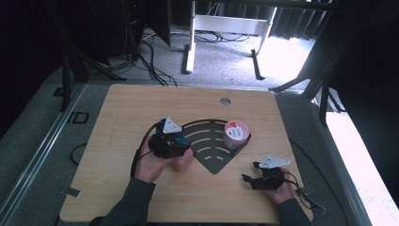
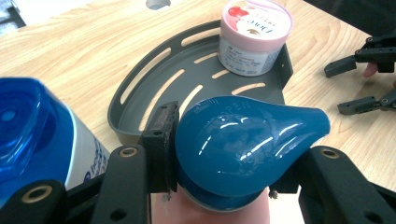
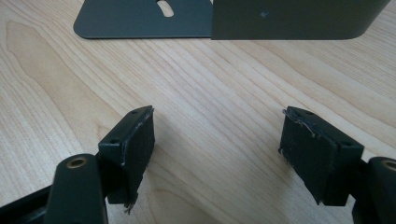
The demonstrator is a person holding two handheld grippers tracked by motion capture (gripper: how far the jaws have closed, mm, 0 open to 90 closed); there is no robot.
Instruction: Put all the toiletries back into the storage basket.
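I have the left gripper [image 2: 229,172] clenched on a pink bottle with a teal flip cap [image 2: 243,140]: its jaws press the cap from either side. The cap is teardrop-shaped, and in the left gripper view its narrow tip points away to the right of the jaws, toward the right gripper [image 2: 369,79]. The bottle's long axis runs from the cap down toward the table; how far it tilts I cannot tell. In the high view the left gripper [image 1: 175,147] holds the bottle [image 1: 181,162] just beside the near left edge of a dark grey slotted corner shelf [image 1: 207,141]. A pink-lidded cream jar [image 2: 254,35] stands on the shelf, ahead of the left jaws and at the shelf's far corner. A blue translucent object [image 2: 28,126] sits close on the left of that view.

My right gripper [image 3: 217,158] is released, jaws wide apart over the bare wooden table [image 3: 210,93], with the shelf's edge [image 3: 289,21] ahead of it.
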